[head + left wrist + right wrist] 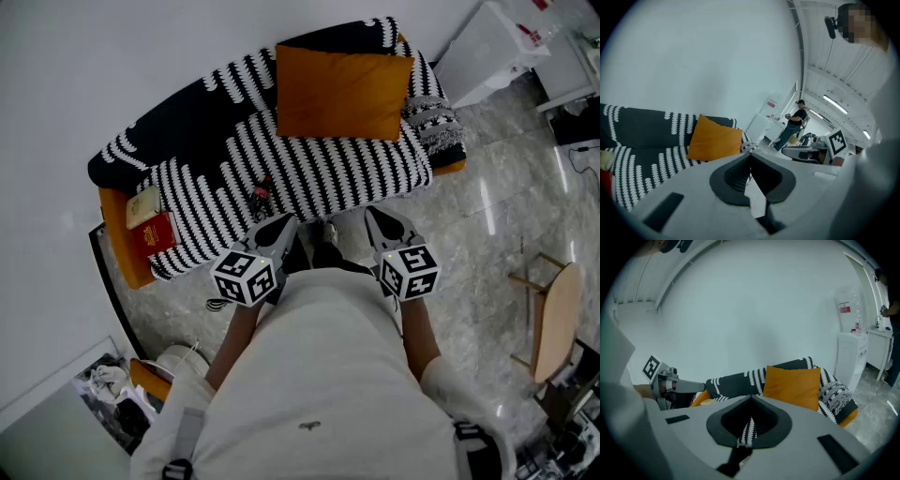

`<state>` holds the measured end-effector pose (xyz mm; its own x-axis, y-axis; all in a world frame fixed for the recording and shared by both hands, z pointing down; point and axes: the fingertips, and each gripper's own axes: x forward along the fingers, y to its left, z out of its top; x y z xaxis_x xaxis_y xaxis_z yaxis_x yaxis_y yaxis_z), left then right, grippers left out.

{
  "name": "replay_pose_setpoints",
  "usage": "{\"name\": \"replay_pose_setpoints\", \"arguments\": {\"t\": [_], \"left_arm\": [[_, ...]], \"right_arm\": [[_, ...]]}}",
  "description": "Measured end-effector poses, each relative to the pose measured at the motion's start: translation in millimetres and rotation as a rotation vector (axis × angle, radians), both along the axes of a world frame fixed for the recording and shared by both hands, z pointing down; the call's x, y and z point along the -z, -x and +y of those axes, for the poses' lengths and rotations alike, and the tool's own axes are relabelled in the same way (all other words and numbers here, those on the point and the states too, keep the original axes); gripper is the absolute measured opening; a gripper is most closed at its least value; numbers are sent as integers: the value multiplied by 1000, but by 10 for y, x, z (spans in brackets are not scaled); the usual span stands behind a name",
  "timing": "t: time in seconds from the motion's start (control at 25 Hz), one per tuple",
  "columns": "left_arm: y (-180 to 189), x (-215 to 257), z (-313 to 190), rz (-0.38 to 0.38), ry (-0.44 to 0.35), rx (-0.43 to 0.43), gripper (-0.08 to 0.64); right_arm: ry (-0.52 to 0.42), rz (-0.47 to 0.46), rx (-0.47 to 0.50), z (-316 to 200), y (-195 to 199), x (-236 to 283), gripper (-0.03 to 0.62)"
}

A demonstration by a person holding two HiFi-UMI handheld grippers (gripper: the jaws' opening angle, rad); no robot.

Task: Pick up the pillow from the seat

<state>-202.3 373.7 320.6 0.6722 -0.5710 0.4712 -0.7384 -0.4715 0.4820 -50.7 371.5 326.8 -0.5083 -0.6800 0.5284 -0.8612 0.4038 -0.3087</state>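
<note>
White wall is seen behind the striped sofa [309, 173], where the orange pillow [342, 92] is propped against the backrest at the far right end. The left gripper [278, 228] and right gripper [382, 223] are held near, well apart from it, jaws closed tip to tip on nothing. Jaws should be opened first, then a pillow edge pinched deeply. No container is seen; books [150, 225] are laid at the seat's left end.

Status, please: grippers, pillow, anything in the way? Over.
Left gripper and right gripper shut, empty, short of the sofa. Orange pillow leans on the backrest, untouched. Books and a small dark item lie left of the pillow.
</note>
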Motion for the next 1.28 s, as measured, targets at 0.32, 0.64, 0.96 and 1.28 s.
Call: {"name": "replay_pose_setpoints", "arguments": {"t": [0.32,0.64,0.96,1.28], "left_arm": [[-5,17,15,-16,-1,4,11],[72,-3,-90,-28,17,14,12],[66,-107,-486,-10,55,-34,11],[-118,-49,-1177,41,32,-173,12]], "right_arm": [[5,-21,-16,-6,-33,-2,5],[79,-72,-65,-81,-68,-130,5],[108,-72,-121,-367,-65,-171,5],[99,-24,-214,-846,-172,-56,6]]}}
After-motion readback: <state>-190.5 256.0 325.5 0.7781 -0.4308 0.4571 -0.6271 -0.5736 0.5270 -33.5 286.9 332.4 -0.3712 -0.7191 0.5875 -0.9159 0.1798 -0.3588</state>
